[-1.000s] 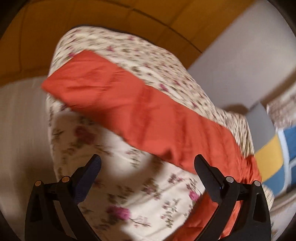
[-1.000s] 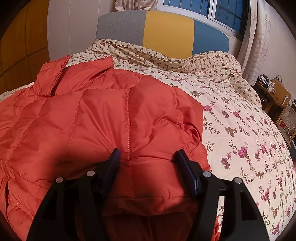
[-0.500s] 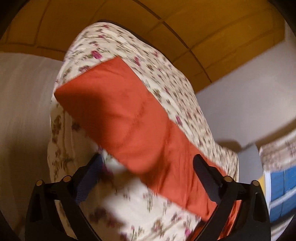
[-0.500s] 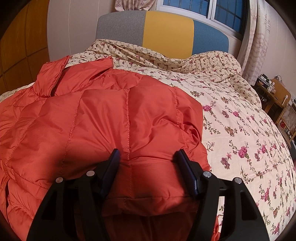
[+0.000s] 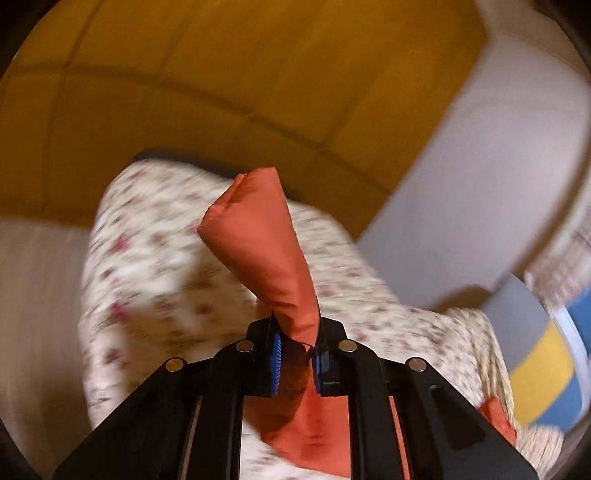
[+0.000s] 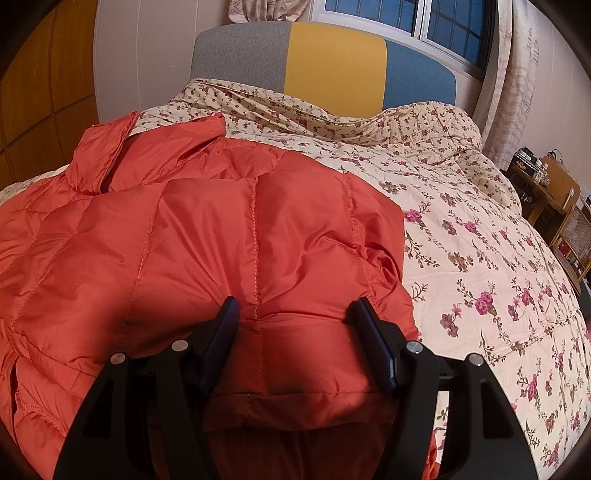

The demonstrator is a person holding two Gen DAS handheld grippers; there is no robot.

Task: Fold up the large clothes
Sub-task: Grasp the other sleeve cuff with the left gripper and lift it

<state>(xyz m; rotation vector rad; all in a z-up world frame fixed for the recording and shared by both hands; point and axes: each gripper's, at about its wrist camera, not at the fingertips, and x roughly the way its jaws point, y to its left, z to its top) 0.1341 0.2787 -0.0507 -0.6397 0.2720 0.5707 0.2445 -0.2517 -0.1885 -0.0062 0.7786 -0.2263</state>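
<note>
An orange quilted jacket (image 6: 184,240) lies spread on a bed with a floral cover (image 6: 480,240), its collar (image 6: 107,155) at the far left. My right gripper (image 6: 291,306) is held partly closed around a puffy fold at the jacket's near hem, both pads pressing into the padding. In the blurred left wrist view, my left gripper (image 5: 297,339) is shut on the jacket's orange sleeve (image 5: 258,243). The sleeve end sticks up out of the jaws, above the floral cover (image 5: 155,258).
A grey, yellow and blue headboard (image 6: 332,66) stands at the far end of the bed, under a window (image 6: 424,18). Yellow wooden wardrobe panels (image 5: 221,74) line the left side. A wooden side table (image 6: 554,199) with small items stands at the right.
The left gripper came down over the flat sleeve, closed on it and lifted it, so the sleeve end now stands up bunched. The right gripper and the jacket body have not moved.
</note>
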